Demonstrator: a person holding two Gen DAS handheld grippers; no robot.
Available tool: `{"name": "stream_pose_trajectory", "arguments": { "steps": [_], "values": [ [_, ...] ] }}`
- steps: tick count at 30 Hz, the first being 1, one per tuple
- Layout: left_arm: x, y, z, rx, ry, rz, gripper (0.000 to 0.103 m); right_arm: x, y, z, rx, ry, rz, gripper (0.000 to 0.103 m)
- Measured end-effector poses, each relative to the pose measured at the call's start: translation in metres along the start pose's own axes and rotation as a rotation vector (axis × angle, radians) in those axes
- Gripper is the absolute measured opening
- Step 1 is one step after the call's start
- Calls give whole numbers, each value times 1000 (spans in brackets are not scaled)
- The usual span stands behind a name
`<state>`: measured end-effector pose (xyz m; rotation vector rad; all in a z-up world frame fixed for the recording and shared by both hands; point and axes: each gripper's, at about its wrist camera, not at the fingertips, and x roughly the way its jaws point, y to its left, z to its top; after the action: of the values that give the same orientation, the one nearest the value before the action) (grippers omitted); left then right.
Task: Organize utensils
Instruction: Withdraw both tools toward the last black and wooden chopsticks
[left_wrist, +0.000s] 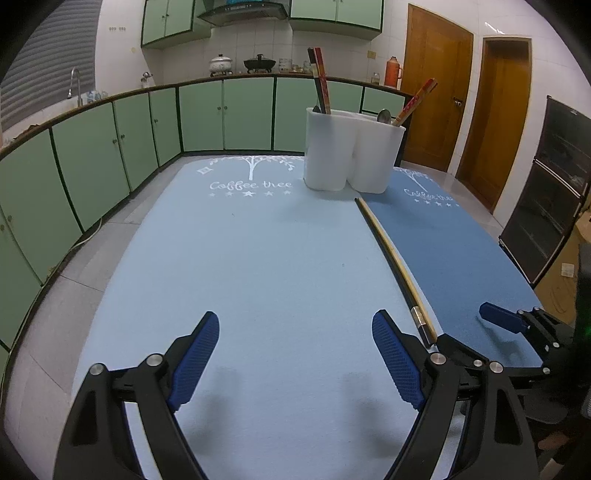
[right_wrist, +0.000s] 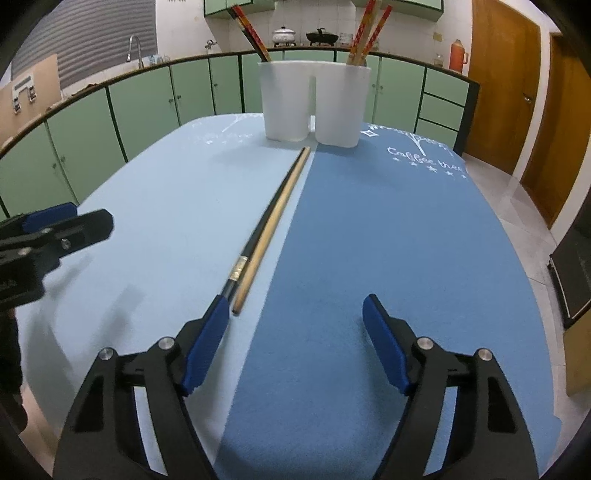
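A: Green kitchen cabinets (left_wrist: 92, 162) ringed the table; two blue mats (right_wrist: 369, 258) covered it.

B: And the chopsticks (right_wrist: 269, 225)?

A: Lying along the mats' seam, running toward twelve o'clock, ending near the white holder (right_wrist: 314, 103).

B: Grippers?

A: Left gripper (left_wrist: 295, 354) gaped wide, empty. Right gripper (right_wrist: 295, 332) spread too, its left pad (right_wrist: 207, 343) just beside the chopsticks' near ends.

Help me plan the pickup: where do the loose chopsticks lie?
The black and tan wooden chopsticks lie along the mats' seam, before the white plastic holder, beside the right gripper's left finger.
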<state>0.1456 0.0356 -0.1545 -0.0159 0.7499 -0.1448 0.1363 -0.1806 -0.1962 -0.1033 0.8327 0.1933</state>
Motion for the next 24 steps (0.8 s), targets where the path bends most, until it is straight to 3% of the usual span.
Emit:
{"name": "stream_pose_trajectory", "arguments": {
  "steps": [10,16,20,24],
  "values": [
    [4,-4,-1,2,9,-4,83,5,4,1,-17,12,-17,71],
    [4,-2,-3,-1,12,-2,83,-1,-9,1,22,4,-89,69],
    [4,-1,-3,-11,14,-2,83,-9,-27,-6,128,4,-7,65],
    [5,-2,-4,-13,17,-6,83,-7,-24,-8,135,-3,26,52]
  ]
}}
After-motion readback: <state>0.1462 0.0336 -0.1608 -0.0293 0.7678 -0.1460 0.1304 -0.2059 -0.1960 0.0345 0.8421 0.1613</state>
